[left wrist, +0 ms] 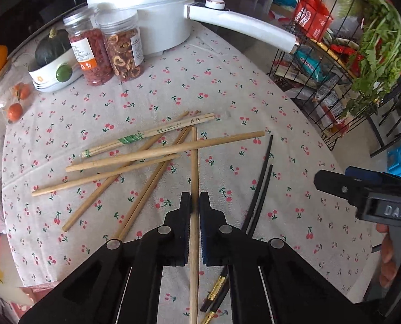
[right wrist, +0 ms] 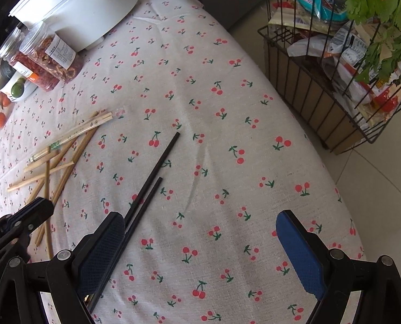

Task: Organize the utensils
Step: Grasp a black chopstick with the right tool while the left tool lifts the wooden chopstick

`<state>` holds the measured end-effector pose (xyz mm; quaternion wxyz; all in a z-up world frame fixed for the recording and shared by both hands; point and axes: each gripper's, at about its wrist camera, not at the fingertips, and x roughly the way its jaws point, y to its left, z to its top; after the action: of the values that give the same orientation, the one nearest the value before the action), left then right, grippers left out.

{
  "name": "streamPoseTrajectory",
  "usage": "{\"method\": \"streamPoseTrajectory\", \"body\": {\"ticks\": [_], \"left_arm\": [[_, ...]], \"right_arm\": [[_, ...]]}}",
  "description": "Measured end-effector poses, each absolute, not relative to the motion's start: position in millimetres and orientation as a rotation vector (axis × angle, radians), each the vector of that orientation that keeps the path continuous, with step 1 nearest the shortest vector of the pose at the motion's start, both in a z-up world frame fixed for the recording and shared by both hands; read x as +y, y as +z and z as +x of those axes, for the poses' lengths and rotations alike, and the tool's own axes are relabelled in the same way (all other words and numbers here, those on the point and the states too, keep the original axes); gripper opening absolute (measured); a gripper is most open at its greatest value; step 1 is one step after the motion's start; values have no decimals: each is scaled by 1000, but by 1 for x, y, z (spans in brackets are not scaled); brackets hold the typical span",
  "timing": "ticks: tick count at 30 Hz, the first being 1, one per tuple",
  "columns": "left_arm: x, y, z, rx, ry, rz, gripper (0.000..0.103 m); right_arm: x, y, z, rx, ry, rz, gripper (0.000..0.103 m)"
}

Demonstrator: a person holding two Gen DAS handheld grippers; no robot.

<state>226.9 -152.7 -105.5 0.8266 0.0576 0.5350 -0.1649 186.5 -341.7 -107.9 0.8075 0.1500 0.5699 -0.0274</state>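
My left gripper (left wrist: 195,198) is shut on a long wooden chopstick (left wrist: 194,162) that points away from me over the cherry-print tablecloth (left wrist: 227,86). Several other wooden chopsticks (left wrist: 135,159) lie crossed in a heap to its left, with a paper-wrapped pair (left wrist: 151,133) on top. Two black chopsticks (left wrist: 262,181) lie side by side to the right; they also show in the right wrist view (right wrist: 151,178). My right gripper (right wrist: 200,224) is open and empty, its left finger (right wrist: 103,251) beside the black pair. It also shows in the left wrist view (left wrist: 362,197).
A white pot (left wrist: 146,8) with a long handle (left wrist: 243,24) stands at the back, with two clear jars (left wrist: 108,46) and a bowl of squash (left wrist: 52,62) beside it. A black wire rack (right wrist: 335,67) with packets and greens stands off the table's right edge.
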Motion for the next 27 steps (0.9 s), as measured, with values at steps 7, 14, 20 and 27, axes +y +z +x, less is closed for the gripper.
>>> {"method": "streamPoseTrajectory", "body": {"ticks": [7,14,20,27], "left_arm": [[-125,-88,190,1184,-421,79,6],[-108,-78,149,1180,-530,-17,6],[-77,-66,121,1113,-552,-136,6],[-58,-53,110,1071,-567,-143,6]], "right_arm": [[-324,-110,187,1233,-53,265,95],[-314,-111,188,1231,-54,240,95],[-313,-122,196,1244,-88,241,95],[-304,-145,218,1250,-83,284,88]]}}
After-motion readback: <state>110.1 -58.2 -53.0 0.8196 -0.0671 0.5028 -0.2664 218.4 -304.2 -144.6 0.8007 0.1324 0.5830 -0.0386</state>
